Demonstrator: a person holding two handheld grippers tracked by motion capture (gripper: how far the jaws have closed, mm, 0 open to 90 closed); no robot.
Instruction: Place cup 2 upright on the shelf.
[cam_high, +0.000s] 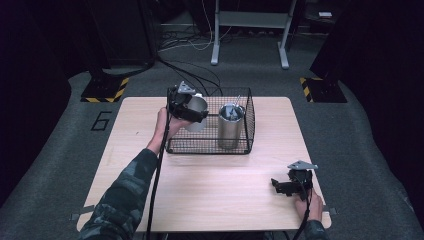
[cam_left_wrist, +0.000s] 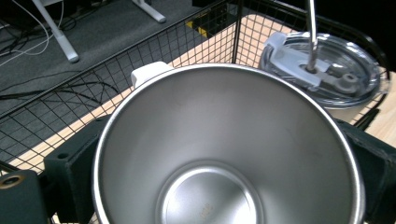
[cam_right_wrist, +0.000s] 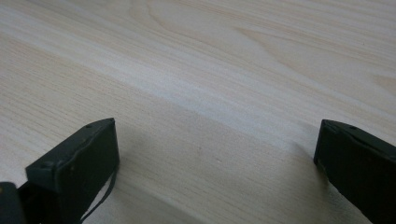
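A steel cup (cam_high: 197, 111) with a white handle (cam_left_wrist: 148, 73) hangs at the left end of the black wire basket (cam_high: 210, 147). My left gripper (cam_high: 191, 112) is shut on it, a jaw on either side of the cup (cam_left_wrist: 224, 149), whose empty inside faces the camera. Beside it in the basket stands a tall steel tumbler (cam_high: 230, 127) with a clear lid (cam_left_wrist: 327, 70) and a metal straw (cam_left_wrist: 311, 32). My right gripper (cam_high: 281, 186) rests open near the table's front right corner, its jaws wide apart over bare wood (cam_right_wrist: 210, 93).
The light wooden table (cam_high: 210, 195) stands on grey carpet. Cables (cam_high: 190, 70) and a white desk frame (cam_high: 250, 30) lie beyond the far edge. Yellow-black floor markers (cam_high: 107, 90) sit at both back corners.
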